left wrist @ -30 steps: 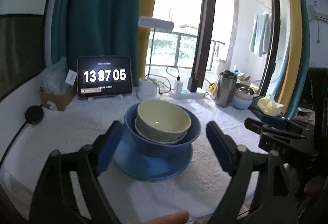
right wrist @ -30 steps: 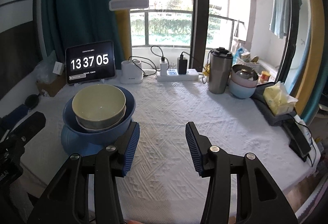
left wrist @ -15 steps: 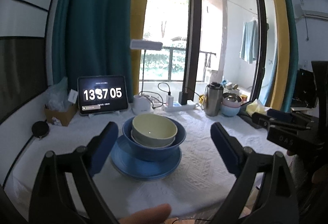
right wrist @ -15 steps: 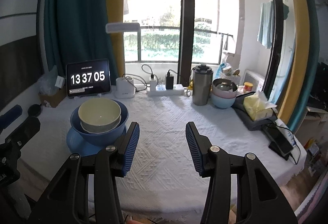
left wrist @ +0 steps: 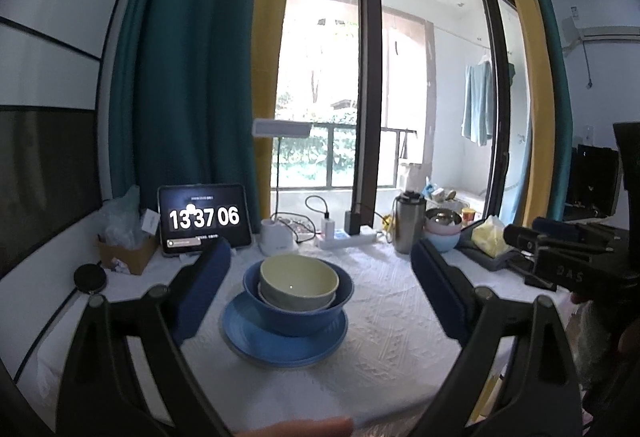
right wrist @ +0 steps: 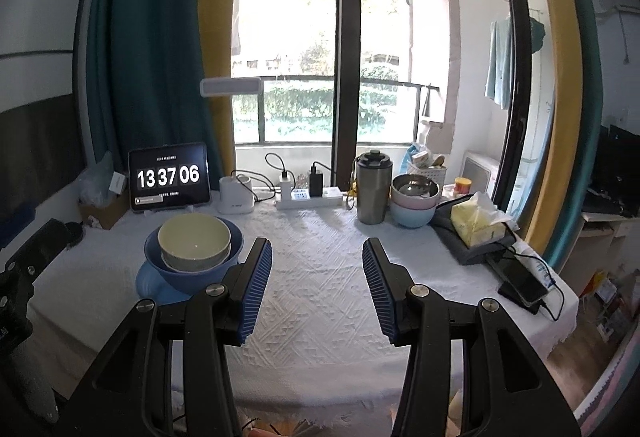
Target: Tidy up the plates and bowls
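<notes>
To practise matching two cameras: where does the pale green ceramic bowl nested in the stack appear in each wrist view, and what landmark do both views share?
Left wrist view: pale green ceramic bowl sits at centre, below the middle.
Right wrist view: it sits left of centre.
Shared landmark: the black tablet clock behind it.

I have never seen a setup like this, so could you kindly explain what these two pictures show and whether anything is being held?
There is no robot here: a person holds a two-finger tool in each hand, and each tool carries a wide-angle camera looking along its fingers. One picture comes from the left tool, the other from the right tool. Both stand open and hold nothing. On the white tablecloth sits a stack: a pale green bowl nested in a blue bowl on a blue plate. Behind are a tablet clock, a steel tumbler and more stacked bowls.
</notes>
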`<state>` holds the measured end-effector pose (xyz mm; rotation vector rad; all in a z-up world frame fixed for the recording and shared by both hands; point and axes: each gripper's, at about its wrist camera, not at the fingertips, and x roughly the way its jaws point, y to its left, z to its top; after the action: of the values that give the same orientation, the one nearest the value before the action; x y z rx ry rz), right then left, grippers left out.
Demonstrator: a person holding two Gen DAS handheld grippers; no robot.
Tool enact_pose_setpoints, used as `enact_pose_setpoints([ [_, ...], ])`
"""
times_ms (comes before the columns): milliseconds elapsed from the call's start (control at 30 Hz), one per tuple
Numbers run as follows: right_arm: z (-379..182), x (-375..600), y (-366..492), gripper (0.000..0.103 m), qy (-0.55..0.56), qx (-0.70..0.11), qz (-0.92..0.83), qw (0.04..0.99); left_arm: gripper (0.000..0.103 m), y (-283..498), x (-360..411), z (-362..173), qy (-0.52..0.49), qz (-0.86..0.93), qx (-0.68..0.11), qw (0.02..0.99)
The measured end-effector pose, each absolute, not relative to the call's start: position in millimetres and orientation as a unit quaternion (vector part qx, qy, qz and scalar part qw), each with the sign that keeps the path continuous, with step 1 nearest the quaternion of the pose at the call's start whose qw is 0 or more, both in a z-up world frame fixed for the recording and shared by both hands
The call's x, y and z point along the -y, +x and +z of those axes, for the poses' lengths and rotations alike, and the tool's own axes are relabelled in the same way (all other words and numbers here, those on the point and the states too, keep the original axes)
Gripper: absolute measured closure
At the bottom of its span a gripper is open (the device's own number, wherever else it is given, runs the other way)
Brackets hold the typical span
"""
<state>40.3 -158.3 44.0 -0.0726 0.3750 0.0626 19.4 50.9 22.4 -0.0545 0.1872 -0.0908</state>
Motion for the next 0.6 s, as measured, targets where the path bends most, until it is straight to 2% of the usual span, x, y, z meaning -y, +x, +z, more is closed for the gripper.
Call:
enact_pose_setpoints([
  [600, 60.8, 166.7, 23.4, 0.052, -0.025, -0.166, 0.027, 0.986, 0.010, 12.6, -53.1, 35.3, -0.037, -0.035, -0.083, 0.995],
])
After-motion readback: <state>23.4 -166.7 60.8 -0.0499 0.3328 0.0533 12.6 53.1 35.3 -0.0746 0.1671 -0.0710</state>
